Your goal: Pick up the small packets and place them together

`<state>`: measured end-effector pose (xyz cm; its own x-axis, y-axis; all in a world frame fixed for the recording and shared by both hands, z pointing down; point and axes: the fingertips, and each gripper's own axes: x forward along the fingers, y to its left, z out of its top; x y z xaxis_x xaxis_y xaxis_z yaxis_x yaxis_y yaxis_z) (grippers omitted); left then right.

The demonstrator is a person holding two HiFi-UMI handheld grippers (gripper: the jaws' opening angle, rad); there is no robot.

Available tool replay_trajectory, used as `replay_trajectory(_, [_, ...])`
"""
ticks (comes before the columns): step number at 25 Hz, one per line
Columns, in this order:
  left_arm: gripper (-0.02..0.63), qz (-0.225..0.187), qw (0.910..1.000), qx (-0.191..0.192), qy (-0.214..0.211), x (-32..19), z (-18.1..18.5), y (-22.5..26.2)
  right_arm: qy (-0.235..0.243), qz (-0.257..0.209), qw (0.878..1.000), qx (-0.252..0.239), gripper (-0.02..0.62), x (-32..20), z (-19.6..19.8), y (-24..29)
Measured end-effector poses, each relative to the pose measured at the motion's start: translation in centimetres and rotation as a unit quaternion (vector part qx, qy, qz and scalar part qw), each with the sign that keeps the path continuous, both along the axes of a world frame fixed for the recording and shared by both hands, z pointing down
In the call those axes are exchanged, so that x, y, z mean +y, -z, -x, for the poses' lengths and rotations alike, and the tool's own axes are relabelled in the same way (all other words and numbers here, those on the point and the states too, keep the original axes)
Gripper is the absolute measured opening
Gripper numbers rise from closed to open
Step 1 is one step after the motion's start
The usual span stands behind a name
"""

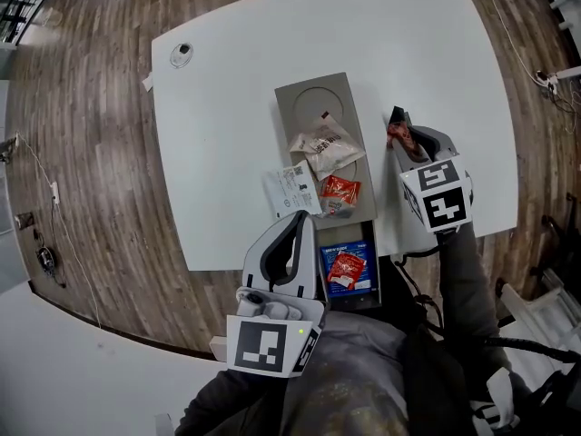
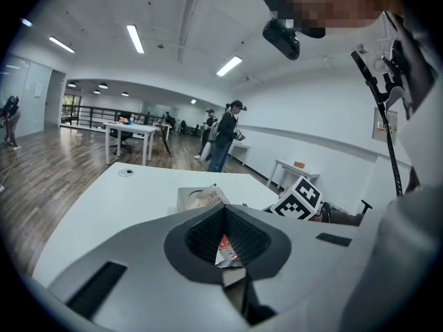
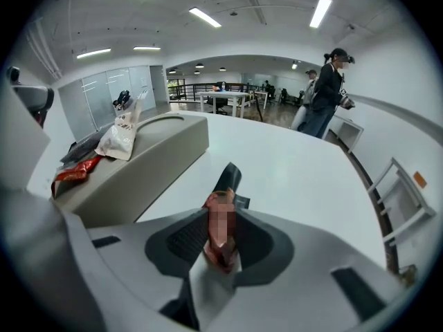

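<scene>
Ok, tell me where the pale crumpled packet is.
Head view, centre: the pale crumpled packet lies on the grey tray, beyond a red packet and left of the right tool.

Wide open white table on the left, just a small round disc far off. On the tray the far end's bare, the near end's jammed with packets. Right gripper, clamped on a red packet, blocks the tray's right flank.

1 overhead, 2 low close views; common tray
</scene>
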<state>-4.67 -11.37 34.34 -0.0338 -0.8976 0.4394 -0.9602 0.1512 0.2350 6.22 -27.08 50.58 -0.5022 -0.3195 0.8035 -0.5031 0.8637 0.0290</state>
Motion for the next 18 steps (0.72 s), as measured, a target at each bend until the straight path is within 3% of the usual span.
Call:
replay_trajectory(11, [0.003,-0.037,0.9993,-0.001,0.0,2.1,0.4,2.0,-0.009,-0.053,0.998,-0.033,0.115,0.5,0.8,6.0])
replay_trajectory(18, [0.003,-0.08,0.9967,-0.009,0.014,5.5,1.7,5.0,0.037,-0.089,0.993,-0.071,0.115,4.8,4.5,12.2])
